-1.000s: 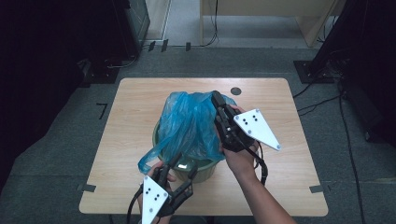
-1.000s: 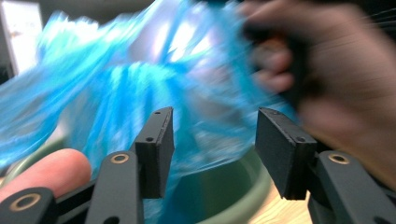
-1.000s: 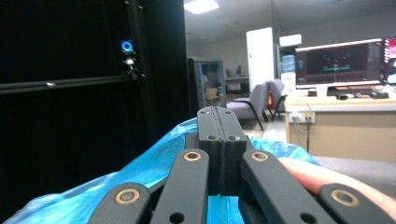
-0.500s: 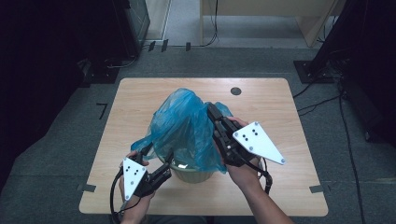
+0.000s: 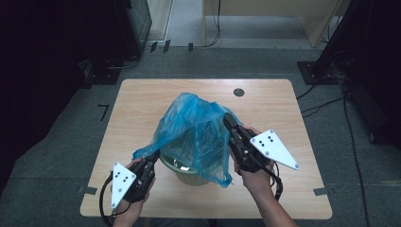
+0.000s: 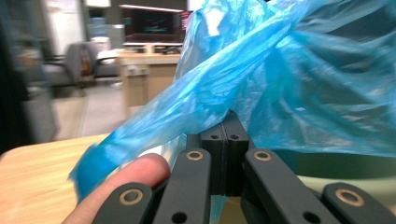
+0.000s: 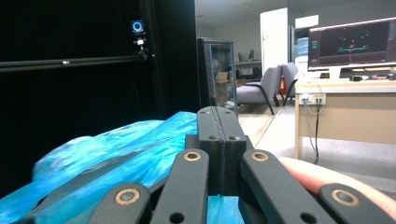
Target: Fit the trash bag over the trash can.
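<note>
A blue plastic bag (image 5: 194, 127) drapes over a small pale green bin (image 5: 189, 174) in the middle of the wooden table (image 5: 142, 99). My left gripper (image 5: 153, 156) is at the bin's near left. Its jaws have just closed, and they pinch the bag's stretched lower corner. In the left gripper view the jaws (image 6: 227, 122) meet on the blue film (image 6: 196, 98). My right gripper (image 5: 227, 118) is at the bag's right side, shut on the film. In the right gripper view its jaws (image 7: 218, 114) are pressed together, with the bag (image 7: 116, 149) spreading left and beneath them.
A dark round grommet (image 5: 239, 92) sits near the table's far edge. Tape marks the table's near corners (image 5: 320, 191). Dark equipment stands at the left, with cables on the grey floor beyond the table (image 5: 213, 33).
The left gripper moved left around the bin's near side and closed on the bag's corner. The right gripper came lower and nearer, pulling the bag down over the bin.
</note>
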The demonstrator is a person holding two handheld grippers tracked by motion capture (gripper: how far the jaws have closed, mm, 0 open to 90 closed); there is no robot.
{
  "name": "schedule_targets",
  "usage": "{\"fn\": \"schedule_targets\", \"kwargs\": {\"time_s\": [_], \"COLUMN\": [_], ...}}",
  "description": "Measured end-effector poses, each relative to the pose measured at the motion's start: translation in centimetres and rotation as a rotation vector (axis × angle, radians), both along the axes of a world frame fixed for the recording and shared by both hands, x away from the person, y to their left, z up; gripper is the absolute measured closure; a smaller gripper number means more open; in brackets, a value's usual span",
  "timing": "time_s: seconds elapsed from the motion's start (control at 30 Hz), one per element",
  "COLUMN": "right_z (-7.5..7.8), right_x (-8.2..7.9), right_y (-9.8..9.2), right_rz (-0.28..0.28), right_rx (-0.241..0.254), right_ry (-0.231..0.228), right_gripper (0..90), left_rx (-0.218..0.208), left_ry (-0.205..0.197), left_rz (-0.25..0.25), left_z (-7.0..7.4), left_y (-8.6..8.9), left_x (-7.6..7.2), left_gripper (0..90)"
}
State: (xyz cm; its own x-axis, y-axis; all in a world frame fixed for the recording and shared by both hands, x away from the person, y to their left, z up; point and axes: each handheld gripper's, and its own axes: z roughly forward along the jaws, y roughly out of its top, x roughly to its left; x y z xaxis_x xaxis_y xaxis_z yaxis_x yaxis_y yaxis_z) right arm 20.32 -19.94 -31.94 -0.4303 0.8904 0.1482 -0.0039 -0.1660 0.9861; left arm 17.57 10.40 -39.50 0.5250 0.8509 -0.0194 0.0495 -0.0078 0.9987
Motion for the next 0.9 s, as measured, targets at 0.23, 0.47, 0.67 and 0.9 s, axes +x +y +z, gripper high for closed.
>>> {"fn": "schedule_targets", "kwargs": {"time_s": [0.23,0.47,0.67,0.9], "right_z": [0.0,-0.3,-3.2,-6.5], "right_x": [-1.8,-3.0,-0.9,1.0], "right_y": [-1.7,-2.6,-4.1,-5.9], "right_rz": [-0.029,-0.082,-0.171,-0.209], "right_rx": [-0.016,-0.050,-0.087,-0.094], "right_ry": [-0.006,-0.001,0.079,0.180], "right_gripper": [90.0,90.0,90.0,90.0], "left_rx": [0.018,0.227,0.359,0.451], "left_ry": [0.000,-0.004,0.039,0.036], "left_rz": [-0.157,-0.218,-0.177,-0.199], "left_z": [-0.5,-2.4,-3.9,-4.6], "left_y": [2.6,3.7,3.7,3.2], "left_x": [-2.6,-3.7,-2.5,-2.1], "left_gripper": [90.0,90.0,90.0,90.0]}}
